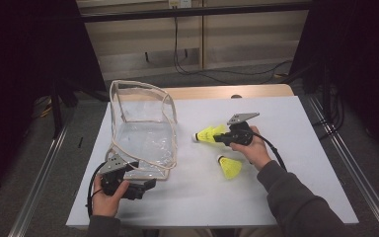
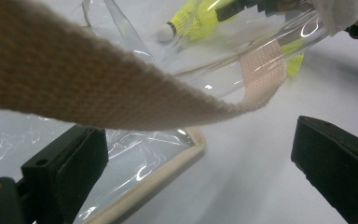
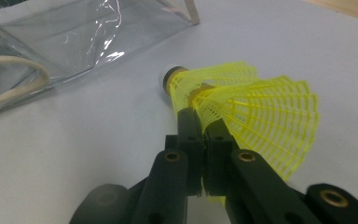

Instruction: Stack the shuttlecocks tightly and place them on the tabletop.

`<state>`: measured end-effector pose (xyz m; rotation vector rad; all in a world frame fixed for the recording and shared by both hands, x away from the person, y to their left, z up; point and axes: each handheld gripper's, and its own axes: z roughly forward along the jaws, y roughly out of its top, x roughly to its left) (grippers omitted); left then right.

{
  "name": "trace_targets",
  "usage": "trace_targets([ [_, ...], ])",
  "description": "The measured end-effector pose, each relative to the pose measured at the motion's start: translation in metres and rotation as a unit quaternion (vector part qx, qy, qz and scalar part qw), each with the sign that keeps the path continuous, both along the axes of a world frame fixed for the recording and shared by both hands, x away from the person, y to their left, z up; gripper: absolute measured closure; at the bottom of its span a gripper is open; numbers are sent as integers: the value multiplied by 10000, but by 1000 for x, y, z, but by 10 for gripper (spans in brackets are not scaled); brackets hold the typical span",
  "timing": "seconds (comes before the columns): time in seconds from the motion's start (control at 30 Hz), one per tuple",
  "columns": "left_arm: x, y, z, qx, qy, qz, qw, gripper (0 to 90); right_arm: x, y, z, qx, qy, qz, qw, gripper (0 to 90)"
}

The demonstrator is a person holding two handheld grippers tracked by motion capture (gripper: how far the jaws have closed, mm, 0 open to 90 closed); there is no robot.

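Observation:
My right gripper (image 1: 218,138) (image 3: 205,125) is shut on the mesh skirt of a yellow shuttlecock (image 1: 207,134) (image 3: 261,109), which seems to have a second one nested in it. Its white cork points toward the clear plastic bag (image 1: 143,131) (image 3: 88,42). Another yellow shuttlecock (image 1: 230,167) lies loose on the table by my right hand. At the bag's near corner my left gripper (image 1: 147,185) (image 2: 198,135) is open, its jaws wide apart. The bag's beige strap (image 2: 98,88) hangs across in front of them, and the bag's trimmed edge (image 2: 168,172) lies by the left jaw.
The bag stands open-topped on the left half of the white table (image 1: 276,197), its beige handle (image 3: 14,88) drooping toward the middle. Dark floor and metal rails flank the table, and cables run along the far wall.

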<state>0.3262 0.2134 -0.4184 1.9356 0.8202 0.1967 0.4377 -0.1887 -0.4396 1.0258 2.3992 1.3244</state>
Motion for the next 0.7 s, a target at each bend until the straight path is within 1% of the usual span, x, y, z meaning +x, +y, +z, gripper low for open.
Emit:
trace_targets([
  [0.7,0,0,0,-9,-2,-2,10000,38,2,5,-3,-16,-2,29,10000,880],
])
